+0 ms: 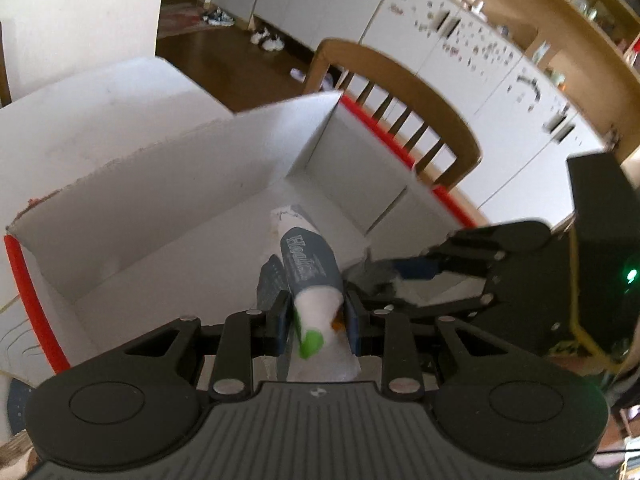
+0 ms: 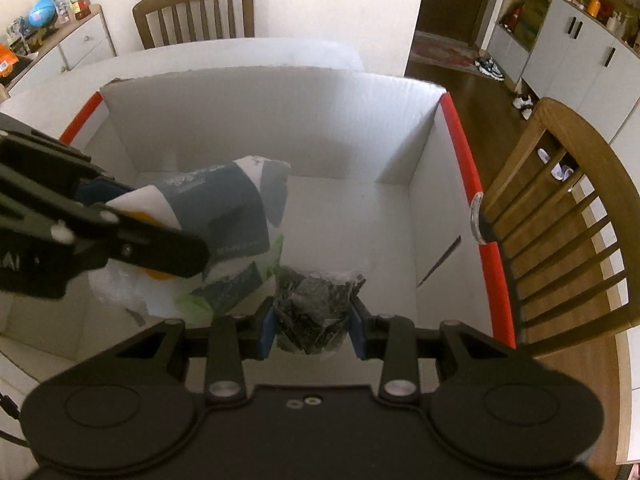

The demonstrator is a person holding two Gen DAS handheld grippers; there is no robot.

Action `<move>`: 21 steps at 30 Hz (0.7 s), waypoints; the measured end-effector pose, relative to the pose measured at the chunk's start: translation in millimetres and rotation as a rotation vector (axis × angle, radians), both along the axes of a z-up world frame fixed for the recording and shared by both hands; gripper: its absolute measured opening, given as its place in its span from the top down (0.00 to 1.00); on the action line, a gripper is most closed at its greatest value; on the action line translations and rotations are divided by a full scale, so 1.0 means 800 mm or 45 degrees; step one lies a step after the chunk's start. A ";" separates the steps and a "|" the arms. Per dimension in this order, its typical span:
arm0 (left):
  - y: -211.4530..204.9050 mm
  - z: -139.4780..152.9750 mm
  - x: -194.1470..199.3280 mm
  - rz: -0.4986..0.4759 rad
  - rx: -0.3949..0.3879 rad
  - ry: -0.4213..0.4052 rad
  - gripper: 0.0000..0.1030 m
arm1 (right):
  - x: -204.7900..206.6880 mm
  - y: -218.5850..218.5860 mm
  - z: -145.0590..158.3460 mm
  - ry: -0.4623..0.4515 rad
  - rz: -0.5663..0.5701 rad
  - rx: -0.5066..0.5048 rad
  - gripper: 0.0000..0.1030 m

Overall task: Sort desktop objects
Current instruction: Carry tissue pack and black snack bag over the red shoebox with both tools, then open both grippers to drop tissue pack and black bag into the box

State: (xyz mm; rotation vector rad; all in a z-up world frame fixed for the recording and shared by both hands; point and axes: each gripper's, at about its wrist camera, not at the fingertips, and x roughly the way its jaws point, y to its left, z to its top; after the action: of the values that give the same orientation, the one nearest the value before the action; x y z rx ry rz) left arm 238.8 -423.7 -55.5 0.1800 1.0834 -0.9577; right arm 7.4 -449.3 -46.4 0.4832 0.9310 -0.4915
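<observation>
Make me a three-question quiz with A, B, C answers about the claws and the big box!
1. Where are both claws?
A. Over the box
B. Under a chair
C. On the floor

2. What colour is the box's edge trim?
A. Blue
B. Red
C. Green

3. What is the right claw doing?
A. Hanging open
B. Pinching a dark crinkly packet
C. Holding a cup

Answers:
1 A: the left claw and right claw sit above the white box.
2 B: the trim is red.
3 B: the dark crinkly packet sits between its pads; the left holds a grey and white packet.
</observation>
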 end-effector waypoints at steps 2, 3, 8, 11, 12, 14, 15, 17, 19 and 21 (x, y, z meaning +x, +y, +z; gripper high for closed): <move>-0.001 -0.004 0.000 0.000 0.031 -0.005 0.74 | 0.003 0.001 -0.004 0.022 0.015 0.001 0.65; -0.002 -0.006 0.000 0.000 0.057 -0.016 0.74 | 0.005 0.001 -0.007 0.032 0.023 0.005 0.65; -0.006 -0.013 0.004 -0.026 0.118 -0.017 0.74 | 0.013 0.002 -0.014 0.046 0.031 0.021 0.65; -0.007 -0.015 0.002 -0.035 0.151 -0.038 0.74 | 0.016 0.001 -0.017 0.050 0.030 0.027 0.65; -0.008 -0.014 0.003 -0.034 0.161 -0.042 0.72 | 0.016 0.001 -0.018 0.051 0.028 0.030 0.65; -0.008 -0.013 0.002 -0.033 0.173 -0.058 0.67 | 0.016 0.002 -0.020 0.055 0.031 0.040 0.63; -0.006 -0.012 0.002 -0.034 0.170 -0.062 0.52 | 0.017 0.002 -0.021 0.058 0.033 0.042 0.63; -0.004 -0.008 0.002 -0.036 0.150 -0.065 0.26 | 0.016 0.004 -0.023 0.058 0.032 0.049 0.58; -0.001 -0.004 0.003 -0.039 0.134 -0.073 0.24 | 0.015 0.005 -0.022 0.051 0.025 0.053 0.52; 0.001 0.000 0.003 -0.044 0.130 -0.091 0.24 | 0.014 0.006 -0.020 0.044 0.020 0.051 0.47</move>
State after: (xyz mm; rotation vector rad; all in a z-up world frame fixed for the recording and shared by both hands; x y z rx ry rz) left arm 241.0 -422.7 -55.5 0.3151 1.0664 -0.9208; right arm 18.3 -444.6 -62.6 0.5045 0.9790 -0.4692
